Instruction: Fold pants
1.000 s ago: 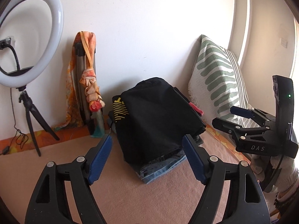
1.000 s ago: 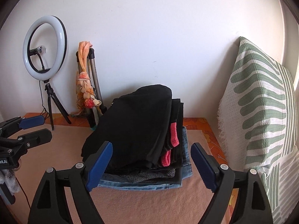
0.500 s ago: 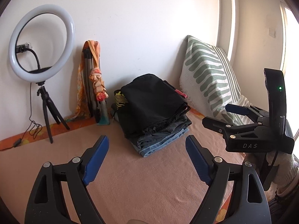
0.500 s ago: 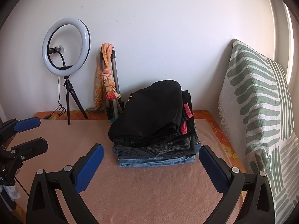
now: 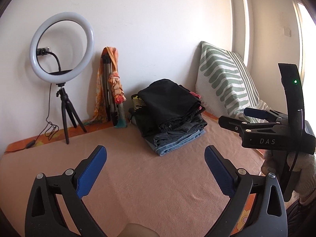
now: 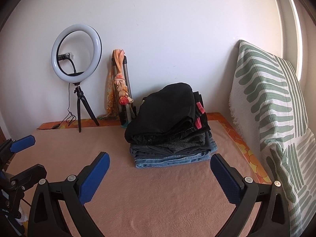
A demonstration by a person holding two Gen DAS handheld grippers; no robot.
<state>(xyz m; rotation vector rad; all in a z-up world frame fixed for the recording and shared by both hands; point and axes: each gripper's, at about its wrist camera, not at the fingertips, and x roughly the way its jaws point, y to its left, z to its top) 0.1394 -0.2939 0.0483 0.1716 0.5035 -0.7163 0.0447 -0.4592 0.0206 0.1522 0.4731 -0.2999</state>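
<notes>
Black folded pants [image 6: 164,110] top a stack well ahead of both tools [image 5: 156,165] [image 6: 160,169], jaws spread, empty.

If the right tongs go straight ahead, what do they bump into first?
Probably the clothes pile. It sits dead ahead of the open right tongs, with only bare blanket between, though depth is hard to judge.

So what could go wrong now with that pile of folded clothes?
The stack of folded clothes is tall and its black top piece bulges unevenly, so a nudge might tip it. Both the left hand-held gripper and the right hand-held gripper are open and empty. The ring light stands on thin legs with a trailing cable, easy to snag.
</notes>
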